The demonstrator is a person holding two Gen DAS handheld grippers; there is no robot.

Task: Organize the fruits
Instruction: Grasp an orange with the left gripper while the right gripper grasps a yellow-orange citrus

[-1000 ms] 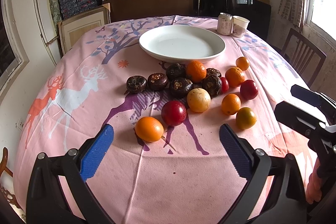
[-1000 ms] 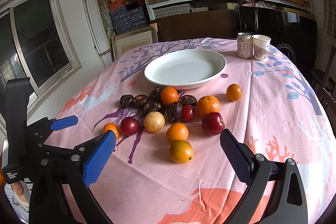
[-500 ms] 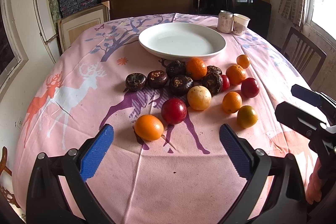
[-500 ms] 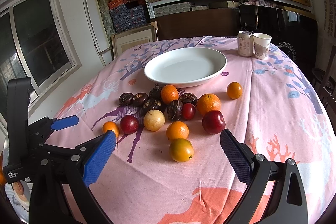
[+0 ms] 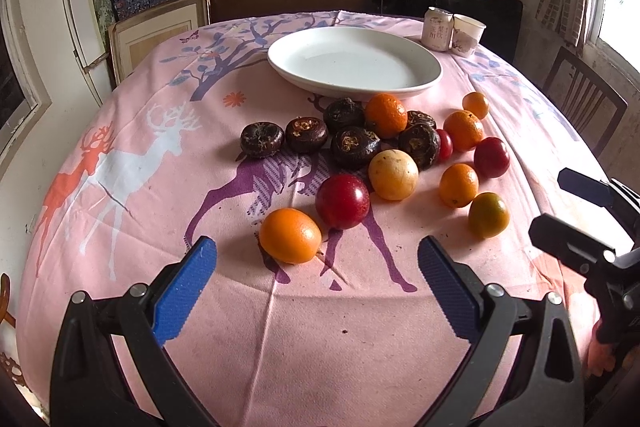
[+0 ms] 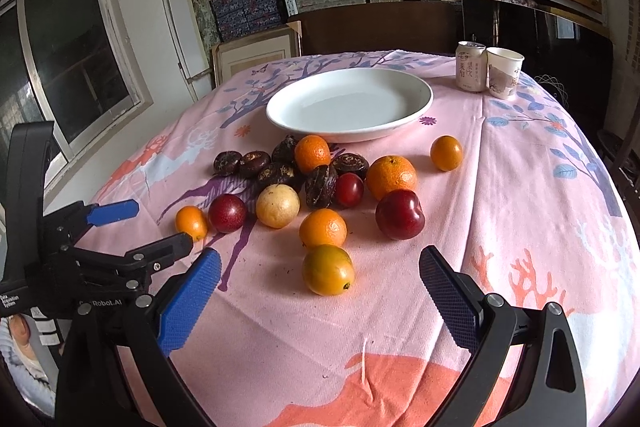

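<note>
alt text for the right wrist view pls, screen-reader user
The open right gripper hovers over a pink tablecloth, nearest a yellow-orange citrus fruit. Beyond it lie loose oranges, red plums and dark fruits before an empty white plate. The open left gripper enters from the left.

**Both grippers spread wide and empty**

The left gripper (image 5: pixel 316 287) hovers with its blue-padded fingers (image 5: pixel 184 291) spread wide, nothing between them. The right gripper (image 6: pixel 320 295) is held level beside it, just to its right, fingers (image 6: pixel 448 291) equally far apart and empty. Both point forward, side by side.
</note>
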